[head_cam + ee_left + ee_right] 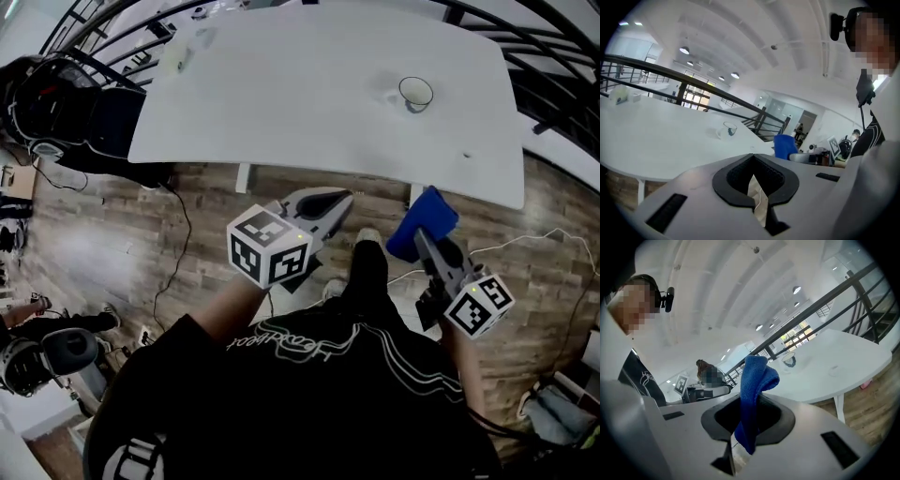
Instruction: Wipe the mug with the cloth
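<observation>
A clear glass mug (pixel 415 93) stands on the white table (pixel 300 112), towards its right side. Both grippers are held over the floor in front of the table's near edge, well short of the mug. My left gripper (pixel 336 201) is shut with nothing between its jaws; in the left gripper view the mug (pixel 727 130) sits far ahead. My right gripper (pixel 425 236) is shut on a blue cloth (pixel 422 222). In the right gripper view the cloth (pixel 754 385) sticks up out of the jaws, and the mug (pixel 789 360) shows small beyond it.
A small pale object (pixel 176 58) lies at the table's far left corner. A black railing (pixel 553 66) curves round behind the table. Dark equipment (pixel 66 98) stands left of the table. Cables (pixel 178 234) run over the wooden floor.
</observation>
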Motion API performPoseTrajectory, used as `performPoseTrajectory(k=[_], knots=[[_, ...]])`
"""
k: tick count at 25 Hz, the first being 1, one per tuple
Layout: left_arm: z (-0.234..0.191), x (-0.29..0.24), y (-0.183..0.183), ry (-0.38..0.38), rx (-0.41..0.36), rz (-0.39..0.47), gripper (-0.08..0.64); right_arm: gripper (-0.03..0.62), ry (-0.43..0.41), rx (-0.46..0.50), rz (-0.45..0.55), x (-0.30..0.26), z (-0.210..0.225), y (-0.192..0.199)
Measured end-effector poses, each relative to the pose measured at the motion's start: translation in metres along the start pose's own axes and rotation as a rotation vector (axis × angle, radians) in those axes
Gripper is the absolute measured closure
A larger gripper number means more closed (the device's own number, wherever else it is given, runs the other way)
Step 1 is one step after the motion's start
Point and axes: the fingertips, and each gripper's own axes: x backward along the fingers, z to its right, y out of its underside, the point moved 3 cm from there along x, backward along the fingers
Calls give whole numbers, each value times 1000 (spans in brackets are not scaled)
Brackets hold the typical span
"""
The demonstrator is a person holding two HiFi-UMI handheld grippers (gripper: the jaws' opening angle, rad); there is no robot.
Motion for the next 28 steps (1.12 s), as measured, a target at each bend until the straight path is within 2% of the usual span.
performPoseTrajectory(k=[5, 8, 12, 17, 23, 25, 28], knots=[[-40, -66, -50, -3, -42, -45, 552, 535, -13, -34, 3, -39, 64, -51], [-65, -113, -80, -9, -68, -70, 552, 535, -31, -23, -11, -66, 104, -83], [-93, -168, -91, -32, -84, -124, 552, 535, -75, -41, -70, -98, 144, -101], [-125, -187, -94, -23, -59, -156, 552, 535, -86, -38, -128, -132, 160, -107], [-155, -201, -86, 19, -85, -218, 552, 535, -28, -74, -101, -147, 167, -104], [-163, -209, -83, 34, -113, -241, 551, 535, 0, -87, -88, -146, 166, -102], [-175, -222, -83, 29, -207, -265, 512, 535, 50, -108, -60, -141, 169, -98]])
